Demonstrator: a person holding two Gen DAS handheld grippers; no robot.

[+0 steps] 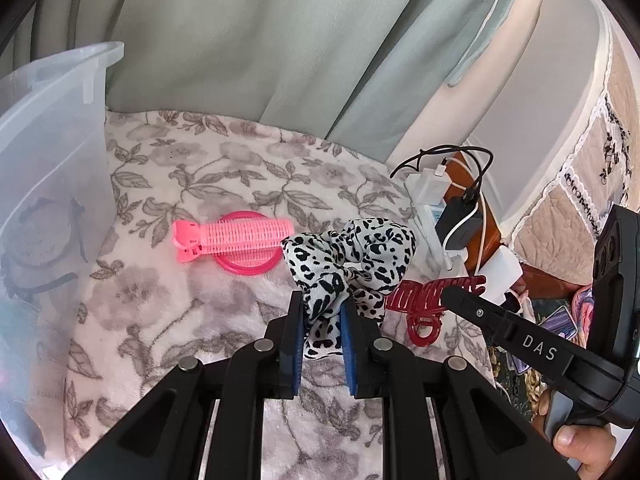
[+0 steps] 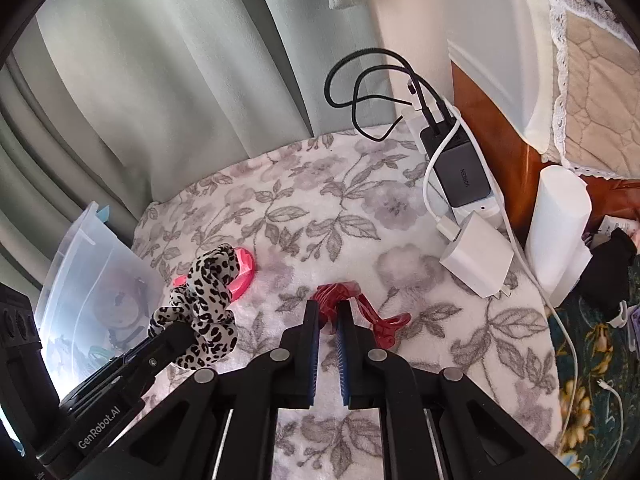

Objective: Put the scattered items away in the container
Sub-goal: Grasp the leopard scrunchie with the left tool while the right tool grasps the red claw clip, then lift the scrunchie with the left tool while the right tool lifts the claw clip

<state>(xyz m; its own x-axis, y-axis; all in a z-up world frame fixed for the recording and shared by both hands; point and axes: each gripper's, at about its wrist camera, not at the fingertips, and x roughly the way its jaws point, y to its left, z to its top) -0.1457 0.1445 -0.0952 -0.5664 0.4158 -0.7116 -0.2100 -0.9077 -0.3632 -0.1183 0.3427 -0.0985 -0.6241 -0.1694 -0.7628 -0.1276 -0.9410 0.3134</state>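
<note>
My left gripper (image 1: 322,300) is shut on a black-and-white leopard scrunchie (image 1: 352,256), which bunches out beyond the blue pads. The right wrist view shows the same scrunchie (image 2: 208,288) hanging from the left gripper (image 2: 180,332). My right gripper (image 2: 328,308) is shut on a dark red claw clip (image 2: 376,312); its handle end sticks out to the right. In the left wrist view that claw clip (image 1: 424,300) sits at the right gripper (image 1: 448,292) tip. A pink roller clip (image 1: 236,236) lies on the floral blanket (image 1: 180,168). The clear plastic container (image 1: 52,168) stands at the left with several items inside.
A power strip with a dark charger (image 2: 464,176), a white adapter (image 2: 476,260) and cables lies along the blanket's right edge. A white cylinder (image 2: 560,228) stands beside it. Green curtains (image 2: 160,80) hang behind. A hand (image 1: 576,448) holds the right gripper's handle.
</note>
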